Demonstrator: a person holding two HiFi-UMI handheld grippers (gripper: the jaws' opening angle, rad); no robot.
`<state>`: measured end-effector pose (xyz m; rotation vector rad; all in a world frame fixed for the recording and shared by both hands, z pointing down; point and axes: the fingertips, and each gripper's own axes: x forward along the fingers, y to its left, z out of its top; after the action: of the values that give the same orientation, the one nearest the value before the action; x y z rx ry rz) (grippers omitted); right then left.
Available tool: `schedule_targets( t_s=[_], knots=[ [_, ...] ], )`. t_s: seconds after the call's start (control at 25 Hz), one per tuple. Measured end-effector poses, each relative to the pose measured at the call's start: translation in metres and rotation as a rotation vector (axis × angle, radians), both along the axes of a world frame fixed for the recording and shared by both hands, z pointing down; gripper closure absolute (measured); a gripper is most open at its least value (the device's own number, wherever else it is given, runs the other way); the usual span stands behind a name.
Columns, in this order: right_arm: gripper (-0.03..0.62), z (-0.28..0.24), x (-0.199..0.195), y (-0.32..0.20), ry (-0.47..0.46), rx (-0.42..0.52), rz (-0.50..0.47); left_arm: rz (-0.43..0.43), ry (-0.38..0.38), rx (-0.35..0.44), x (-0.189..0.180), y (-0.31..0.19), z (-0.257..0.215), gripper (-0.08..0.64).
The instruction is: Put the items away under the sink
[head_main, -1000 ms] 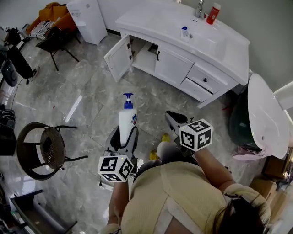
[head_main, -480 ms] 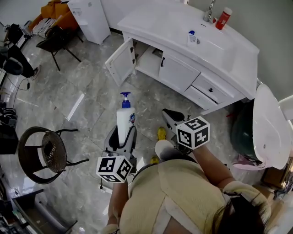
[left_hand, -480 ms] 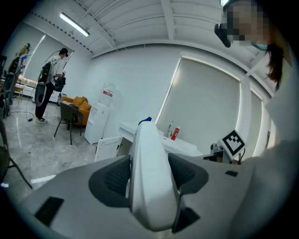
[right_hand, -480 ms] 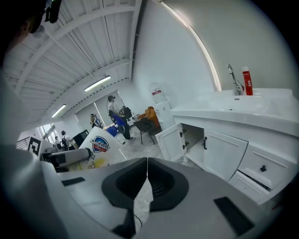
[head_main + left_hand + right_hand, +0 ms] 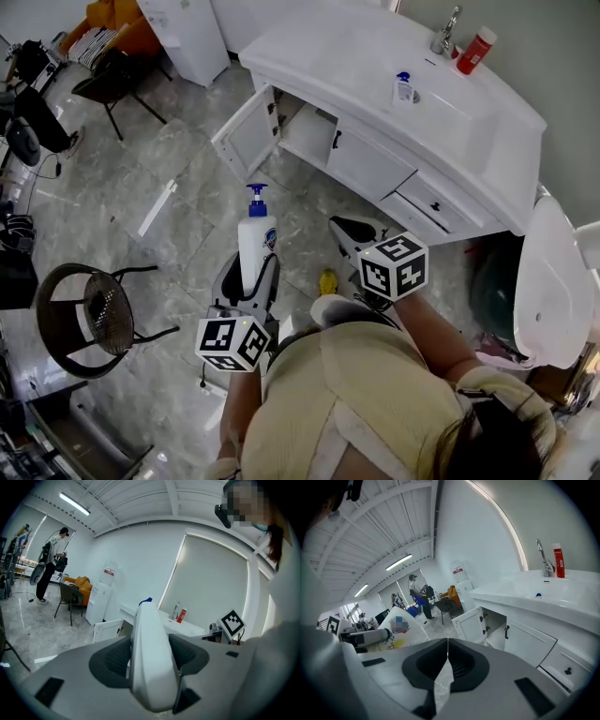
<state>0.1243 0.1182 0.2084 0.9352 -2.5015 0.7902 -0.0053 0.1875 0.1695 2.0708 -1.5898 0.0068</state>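
You carried the bottle [image 5: 256, 239], clamped upright in your left gripper's [image 5: 254, 274] jaws, closer to the open cabinet [image 5: 305, 133] ahead. Your right gripper [image 5: 349, 232] stayed clenched, empty. Stowing still remained.

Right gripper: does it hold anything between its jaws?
No, the right gripper has its jaws pressed together, with nothing between them.
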Motion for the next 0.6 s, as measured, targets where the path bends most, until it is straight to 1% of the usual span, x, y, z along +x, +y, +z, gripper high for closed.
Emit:
schedule_targets(
  t_s=[0.24,0.6],
  knots=[
    [0.566,0.007,0.003,-0.037,-0.009,-0.002,-0.020,-0.017,-0.015,-0.004,0.006,-0.033,0.005,0.276],
    [0.566,0.011,0.000,-0.075,-0.010,0.004,-0.066,-0.042,-0.025,-0.005,0.012,-0.066,0.011,0.276]
  ],
)
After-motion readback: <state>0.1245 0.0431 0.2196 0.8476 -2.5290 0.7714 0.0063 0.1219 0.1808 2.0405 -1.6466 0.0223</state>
